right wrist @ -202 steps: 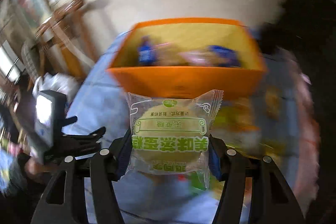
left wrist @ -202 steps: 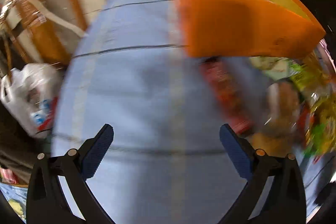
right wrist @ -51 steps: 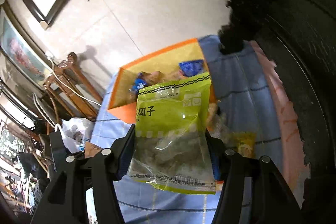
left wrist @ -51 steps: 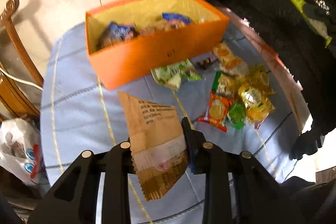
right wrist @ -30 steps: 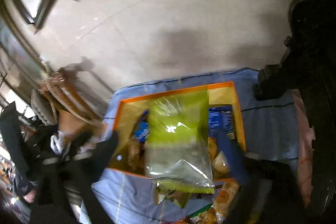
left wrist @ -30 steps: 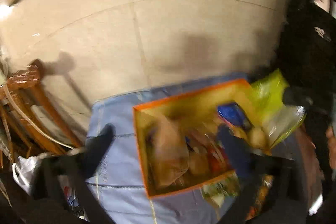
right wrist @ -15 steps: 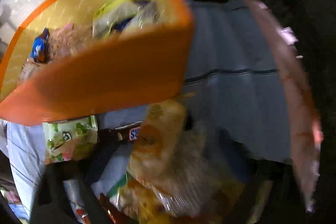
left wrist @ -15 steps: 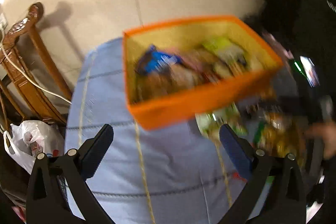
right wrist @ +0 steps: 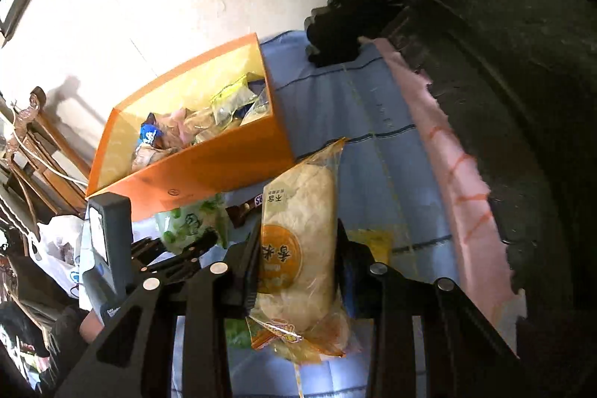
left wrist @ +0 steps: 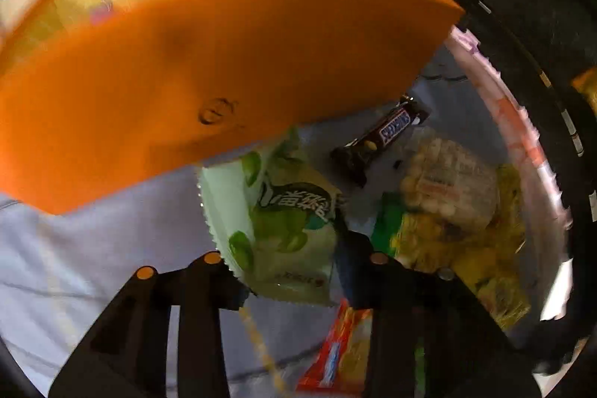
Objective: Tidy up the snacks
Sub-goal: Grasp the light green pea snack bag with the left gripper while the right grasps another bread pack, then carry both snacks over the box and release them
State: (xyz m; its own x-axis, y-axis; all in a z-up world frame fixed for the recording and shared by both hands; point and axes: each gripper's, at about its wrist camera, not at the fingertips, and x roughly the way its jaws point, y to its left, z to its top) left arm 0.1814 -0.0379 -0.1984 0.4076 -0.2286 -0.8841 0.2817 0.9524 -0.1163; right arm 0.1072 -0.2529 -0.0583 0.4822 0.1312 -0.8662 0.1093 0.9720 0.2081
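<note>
Both grippers have just been closing, each on a snack from the loose pile. The left gripper (left wrist: 289, 271) has its fingers pinching the near end of a green-and-white snack packet (left wrist: 283, 222), which lies on the blue-clothed counter (left wrist: 93, 248) with its far end tucked against the foot of the orange box (left wrist: 186, 69). The right gripper (right wrist: 294, 263) has its fingers pressed on a clear-wrapped bun packet with an orange label (right wrist: 298, 241); the packet stands up between them, its sealed tip reaching toward the box's near corner.

The step in hand looks like lifting both packets to carry them into the box. To do it well, each grip should stay on the body of the packet and not only on the crimped seal, since thin film is likely to slip or fold. The left packet should probably be drawn back a little from the box wall before rising, so that its far end does not drag on the box. A Snickers bar (left wrist: 380, 137) lies just beside it and could be nudged.

The box's near wall is tall, so both packets need to clear its rim before moving forward. Inside, in the right wrist view, wrappers (right wrist: 209, 122) already fill much of the floor, with the most open room near the left end. The pink edge of the counter (right wrist: 459, 174) runs close on the right, with dark furniture beyond it, so free room lies upward and toward the box.
</note>
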